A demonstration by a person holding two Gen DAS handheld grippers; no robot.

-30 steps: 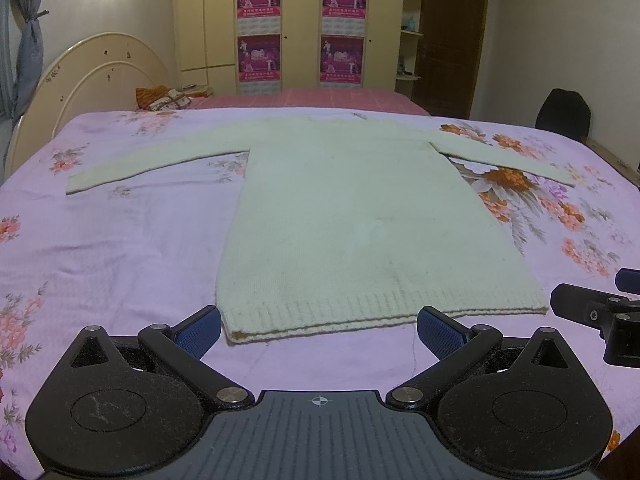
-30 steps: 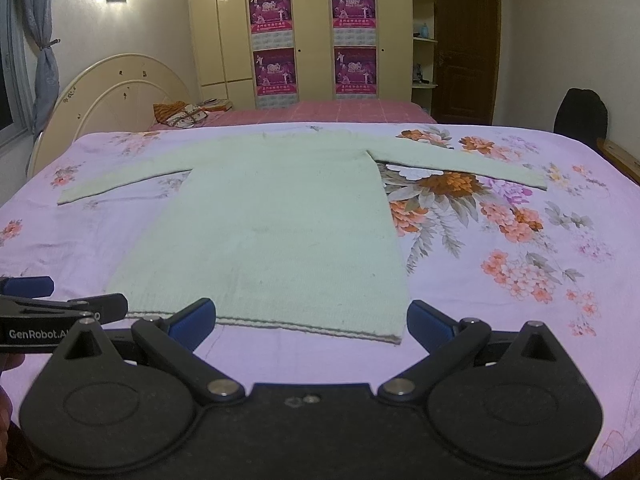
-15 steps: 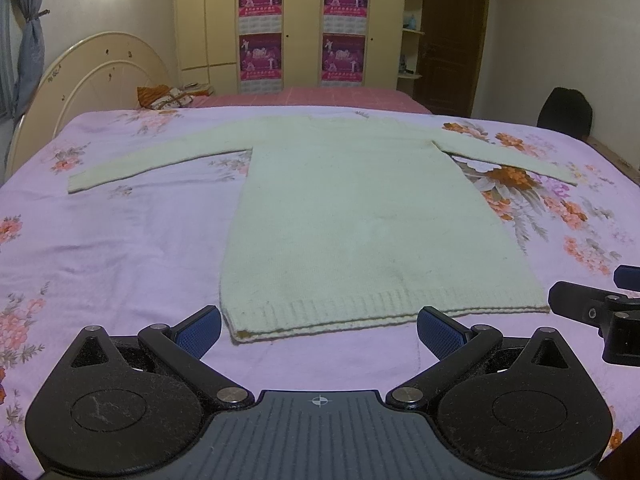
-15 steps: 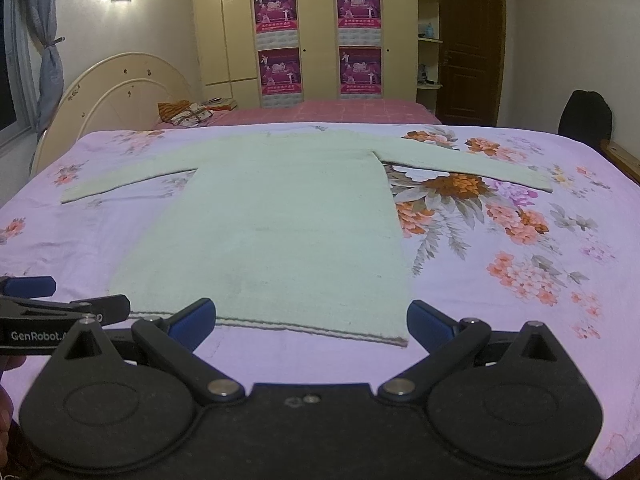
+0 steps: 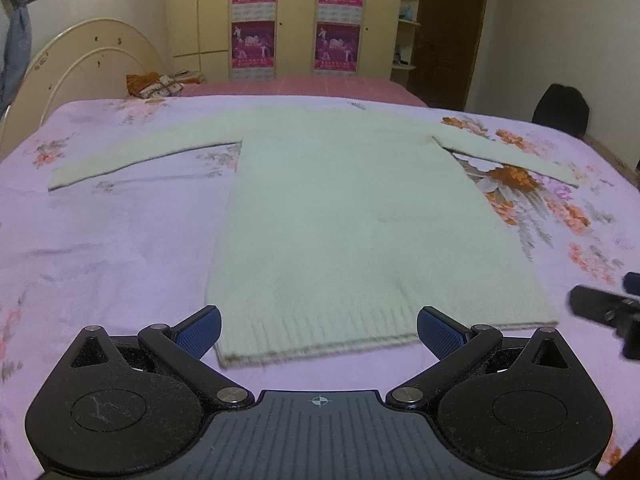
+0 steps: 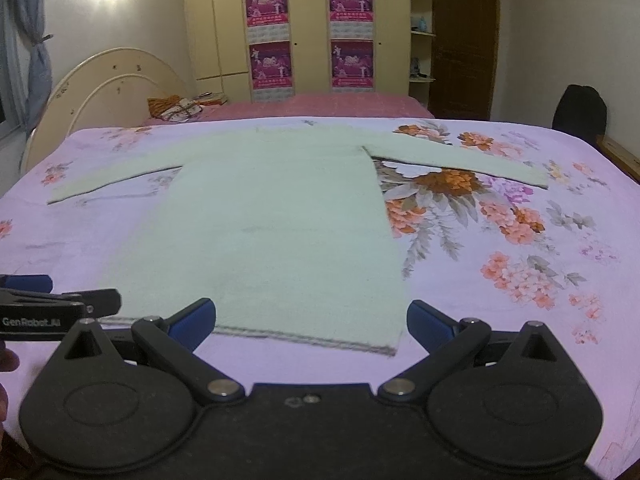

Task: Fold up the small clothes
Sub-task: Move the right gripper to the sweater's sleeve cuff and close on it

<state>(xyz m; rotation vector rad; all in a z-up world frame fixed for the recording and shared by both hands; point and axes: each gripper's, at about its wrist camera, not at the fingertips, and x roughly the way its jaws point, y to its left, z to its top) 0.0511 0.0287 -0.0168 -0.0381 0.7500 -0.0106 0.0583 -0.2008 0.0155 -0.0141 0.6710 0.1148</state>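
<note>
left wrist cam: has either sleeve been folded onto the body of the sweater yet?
No: both sleeves of the sweater lie stretched out sideways, flat on the bedsheet.

Both your wrist cameras sit low, just short of the sweater's [image 5: 360,216] hem, facing along it toward the wardrobe [image 6: 312,32]. Your left view sits left of the right one; both share the sweater [image 6: 280,220].

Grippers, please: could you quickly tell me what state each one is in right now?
Left gripper: open, holding nothing, just short of the sweater hem.
Right gripper: open, holding nothing, at the hem's right corner.
</note>
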